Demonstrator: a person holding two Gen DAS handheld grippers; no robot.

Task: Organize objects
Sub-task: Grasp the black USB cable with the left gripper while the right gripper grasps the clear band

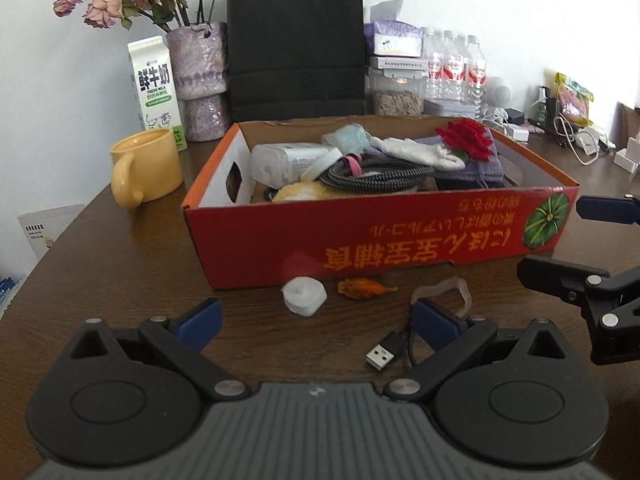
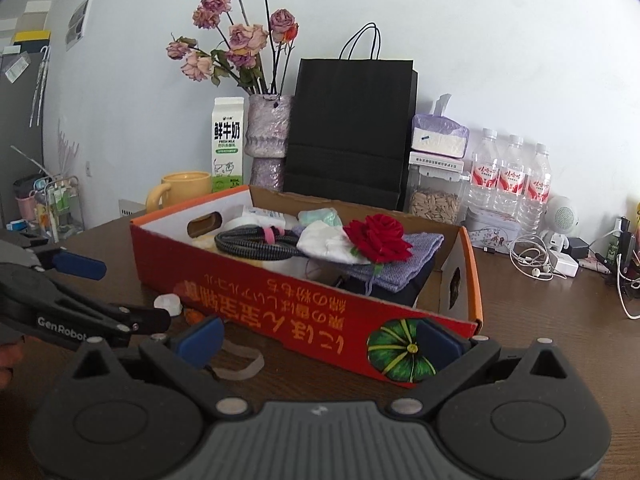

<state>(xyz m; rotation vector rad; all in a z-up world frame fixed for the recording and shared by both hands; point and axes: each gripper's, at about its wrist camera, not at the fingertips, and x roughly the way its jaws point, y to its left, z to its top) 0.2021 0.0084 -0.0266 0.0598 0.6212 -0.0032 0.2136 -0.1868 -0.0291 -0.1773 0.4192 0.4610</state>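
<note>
Landmark: red cardboard box (image 1: 400, 236), open-topped, on the wooden table (image 1: 100, 260). It serves as the collecting bin, which is probably why loose items are piled in it.

Inside the box: coiled braided cable (image 1: 376, 176) near the middle; red fabric rose (image 1: 466, 138) on a folded purple cloth (image 1: 472, 164) toward its right end; white cloth (image 1: 416, 150) between them; white bottle (image 1: 284, 162) at its left end.

Outside, just in front of the box's near wall, not yet sorted: white tape roll (image 1: 304, 295), small orange scrap (image 1: 362, 288), tan rubber band (image 1: 444, 294), and a USB plug (image 1: 382, 355) nearer the camera.

Left gripper (image 1: 316, 320): in front of the box, fingers spread wide, holding nothing; the leftovers lie between and beyond its pads, likely lined up for a pick.

Right gripper (image 2: 320, 340): at the box's right front corner, fingers wide apart, empty; one pad overlaps the pumpkin print, contact unclear.

Behind the box: yellow mug (image 1: 146, 166), milk carton (image 1: 154, 88), black paper bag (image 1: 296, 40).
</note>
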